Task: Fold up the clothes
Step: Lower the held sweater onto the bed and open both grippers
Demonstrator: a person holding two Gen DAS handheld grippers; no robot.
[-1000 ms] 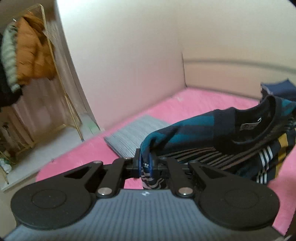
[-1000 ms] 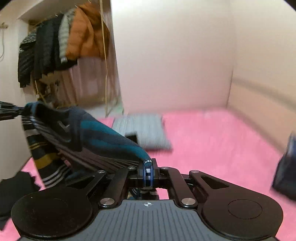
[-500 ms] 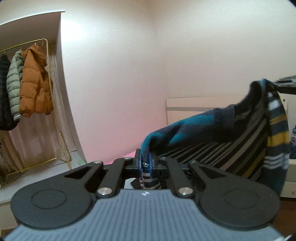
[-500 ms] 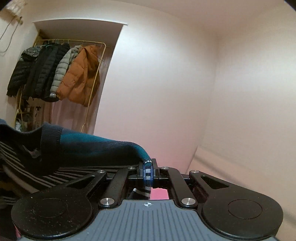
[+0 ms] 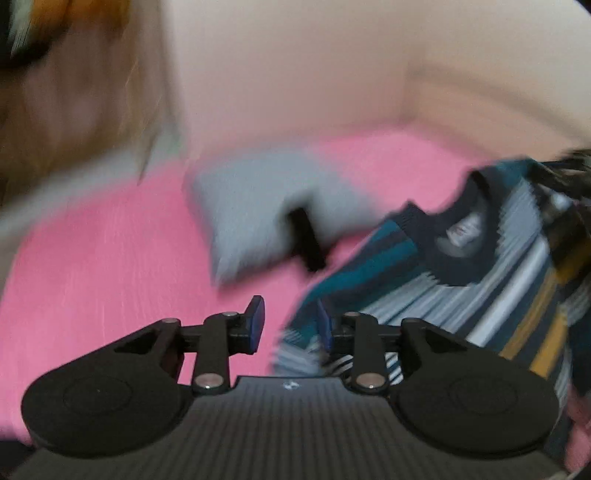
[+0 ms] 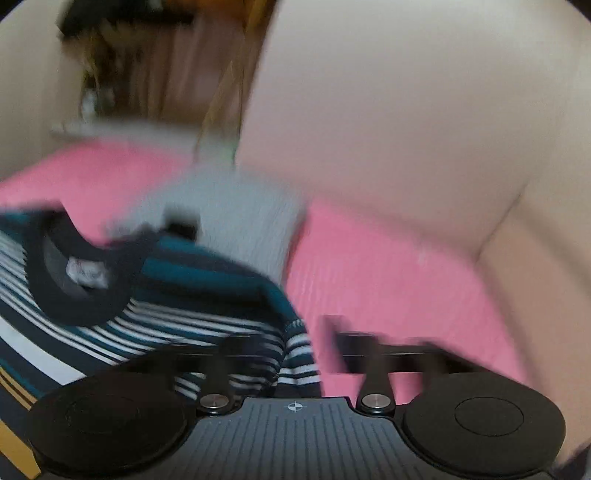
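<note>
Down it comes: half a second ago the striped sweater hung stretched in the air between both grippers with only wall behind it, and now it is low over the pink bed. Both pairs of jaws have just been opening. The left gripper shows a clear gap between its blue pads; the sweater's shoulder edge sits against the right-hand pad only, with the left-hand pad standing free over bare pink. So that grip is released. In the right wrist view, the right gripper has its jaws spread wide; a fold of striped knit lies in the gap, pressed by neither finger as far as the blur lets me judge. The sweater sprawls to the left of that gripper, its dark collar and a pale label facing up, teal across the shoulders, white and mustard stripes lower down. Past it lies a grey pillow with a dark object on it, too smeared to name. At top left of the left wrist view, a blurred orange jacket hangs.
</note>
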